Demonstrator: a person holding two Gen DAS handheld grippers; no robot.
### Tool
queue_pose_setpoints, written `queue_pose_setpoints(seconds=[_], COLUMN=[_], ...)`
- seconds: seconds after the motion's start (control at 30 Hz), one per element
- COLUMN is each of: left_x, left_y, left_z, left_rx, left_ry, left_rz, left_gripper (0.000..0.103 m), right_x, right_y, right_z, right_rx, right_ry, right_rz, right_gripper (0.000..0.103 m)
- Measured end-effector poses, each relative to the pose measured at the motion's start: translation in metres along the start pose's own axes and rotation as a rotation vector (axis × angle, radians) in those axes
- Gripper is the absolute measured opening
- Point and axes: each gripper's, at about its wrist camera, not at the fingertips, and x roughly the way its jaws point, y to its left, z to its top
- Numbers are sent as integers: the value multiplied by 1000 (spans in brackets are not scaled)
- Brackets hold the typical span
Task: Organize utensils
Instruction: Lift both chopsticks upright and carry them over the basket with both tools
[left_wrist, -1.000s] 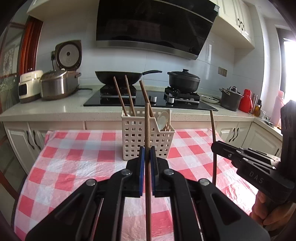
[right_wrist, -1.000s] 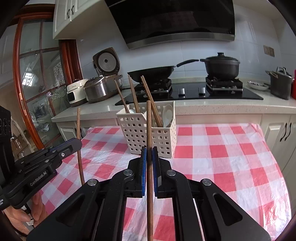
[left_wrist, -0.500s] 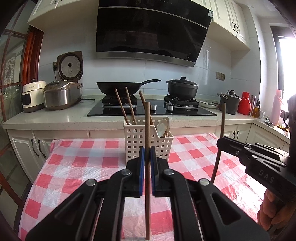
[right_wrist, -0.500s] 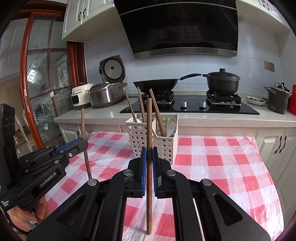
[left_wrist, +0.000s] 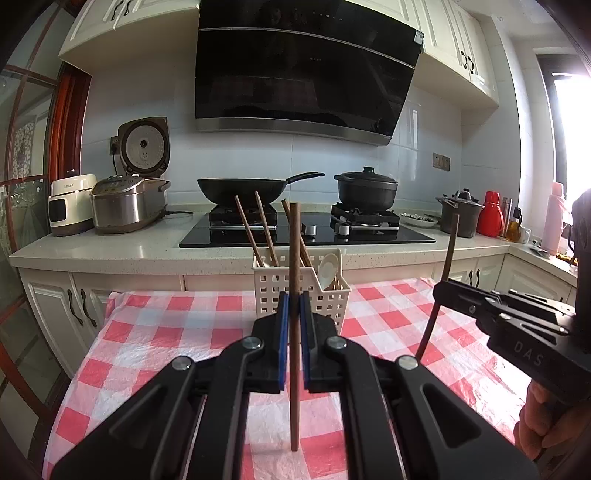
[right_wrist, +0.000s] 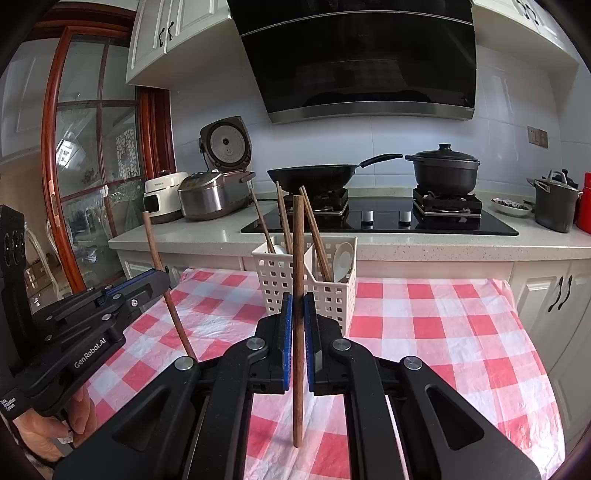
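Note:
A white perforated basket (left_wrist: 332, 301) (right_wrist: 273, 280) stands on the checked tablecloth, holding several brown chopsticks (left_wrist: 260, 236) (right_wrist: 282, 218) and a white spoon (left_wrist: 327, 267) (right_wrist: 342, 258). My left gripper (left_wrist: 294, 306) is shut on an upright brown chopstick (left_wrist: 294, 240), whose lower tip hangs just above the cloth. My right gripper (right_wrist: 298, 317) is shut on a second upright chopstick (right_wrist: 297, 236). Both grippers sit short of the basket, side by side. The left wrist view shows the right gripper (left_wrist: 445, 291) at the right edge, and the right wrist view shows the left gripper (right_wrist: 160, 280) at the left.
The table with the red-and-white cloth (left_wrist: 166, 325) butts against a counter (left_wrist: 110, 243) carrying two rice cookers (left_wrist: 125, 203), a hob with a wok (left_wrist: 240, 186) and a black pot (left_wrist: 365, 188). A hand (right_wrist: 48, 428) grips each handle.
Both grippers rose and tipped back with their chopsticks. The lower tips, cut off by the frame edge before, now show above the cloth. The basket looks smaller and farther off.

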Motion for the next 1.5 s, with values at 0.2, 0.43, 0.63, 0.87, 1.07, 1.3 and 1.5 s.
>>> queue_pose_setpoints(seconds=[0.2,0.43,0.63,0.87,1.07,1.3,1.5], left_x=[5,19,39,67,96,137,177], left_y=[2,5,5,9,11,21,30], left_z=[15,57,103,163,198,206,179], left_rx=[3,16,19,11,37,-10,-34], left_ry=[-6,-35,-62,-91,-125,-104,-17], left_rz=[-13,-31,-47,-54,-9,-5,-12], left_gripper=[6,6,6,6,6,6,6], right_x=[6,18,37,53,70,106,143], right_y=[2,-8,-20,-31,-36,-35,-38], right_z=[14,47,82,135,169,175,158], right_rx=[-36,-52,-53,-58,-70,-82,-80], right_ry=[-17,-57,-69,-118,-152,-123,-37], right_rz=[-5,-7,-8,-3,2,20,42], right_gripper=[7,7,7,7,7,7,7])
